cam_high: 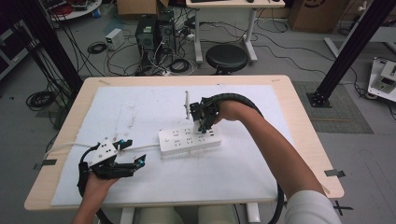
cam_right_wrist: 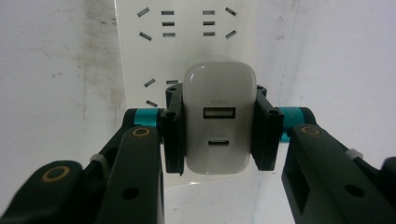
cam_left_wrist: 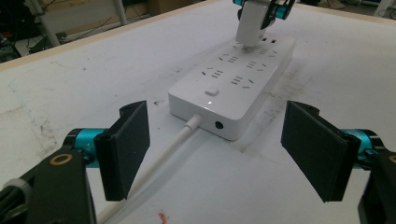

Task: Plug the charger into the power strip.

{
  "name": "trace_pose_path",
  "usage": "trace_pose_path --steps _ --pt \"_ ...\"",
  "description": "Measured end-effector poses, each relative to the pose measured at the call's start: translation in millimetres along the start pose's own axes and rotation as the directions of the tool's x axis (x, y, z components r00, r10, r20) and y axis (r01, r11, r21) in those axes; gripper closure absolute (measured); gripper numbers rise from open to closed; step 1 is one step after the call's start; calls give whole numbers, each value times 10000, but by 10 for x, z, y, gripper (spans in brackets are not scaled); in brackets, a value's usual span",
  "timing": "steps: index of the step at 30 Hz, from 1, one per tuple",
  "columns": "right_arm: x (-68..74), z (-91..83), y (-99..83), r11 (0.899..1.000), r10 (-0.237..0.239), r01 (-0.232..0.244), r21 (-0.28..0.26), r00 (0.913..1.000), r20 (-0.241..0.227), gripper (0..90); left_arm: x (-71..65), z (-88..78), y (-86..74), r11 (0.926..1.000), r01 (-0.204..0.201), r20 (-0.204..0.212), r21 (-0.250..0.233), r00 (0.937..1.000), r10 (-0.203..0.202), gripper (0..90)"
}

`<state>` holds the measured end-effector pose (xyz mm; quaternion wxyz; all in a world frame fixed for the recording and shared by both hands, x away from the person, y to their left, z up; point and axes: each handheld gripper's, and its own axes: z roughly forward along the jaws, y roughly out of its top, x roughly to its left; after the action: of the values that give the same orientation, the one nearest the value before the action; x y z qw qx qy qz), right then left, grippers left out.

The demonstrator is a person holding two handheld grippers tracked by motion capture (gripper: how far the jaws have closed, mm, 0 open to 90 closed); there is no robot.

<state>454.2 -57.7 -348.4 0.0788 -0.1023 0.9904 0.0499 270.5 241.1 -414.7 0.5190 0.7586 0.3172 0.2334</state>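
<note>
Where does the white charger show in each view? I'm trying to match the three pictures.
High view: charger at centre, in the right gripper.
Left gripper view: top centre.
Right gripper view: centre, clamped between the jaws.
Shared landmark: white power strip.

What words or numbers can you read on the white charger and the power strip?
None can be read.
White charger: faint grey print above its upper port, too blurred to read.
Power strip: only socket slots and a button, no readable label.
Cardboard box on the floor: a dark mark, too small to read.
</note>
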Motion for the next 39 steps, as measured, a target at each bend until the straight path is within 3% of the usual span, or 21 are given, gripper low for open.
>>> trace_pose_path --steps 5,6,14,16,20,25,39 --pt "-25 7 66 9991 57 -48 411 9998 -212 640 -2 -2 -6 10000 72 -26 -3 10000 -72 238" --pt "-20 76 95 9960 85 -64 888 9997 -237 640 -3 -4 -14 10000 84 -64 -13 9999 -84 238" --pt "-60 98 133 9945 160 -120 1041 9991 -382 641 7 -3 -33 9999 104 -65 126 9999 -103 238" --pt "-57 96 137 9928 408 -355 1143 9982 -442 641 -2 10 -22 9999 114 -59 37 9999 -113 238" --pt "-65 106 130 9942 385 -338 1019 9982 -450 642 -21 16 -22 10000 89 -55 1 9999 -89 238" --pt "-111 140 199 9881 634 -517 1445 9950 -775 642 -5 -10 -57 9998 179 -119 -6 9998 -179 238" --pt "-128 188 130 9949 571 -497 883 9949 -836 636 35 13 -87 9996 269 -133 -84 9995 -270 238"
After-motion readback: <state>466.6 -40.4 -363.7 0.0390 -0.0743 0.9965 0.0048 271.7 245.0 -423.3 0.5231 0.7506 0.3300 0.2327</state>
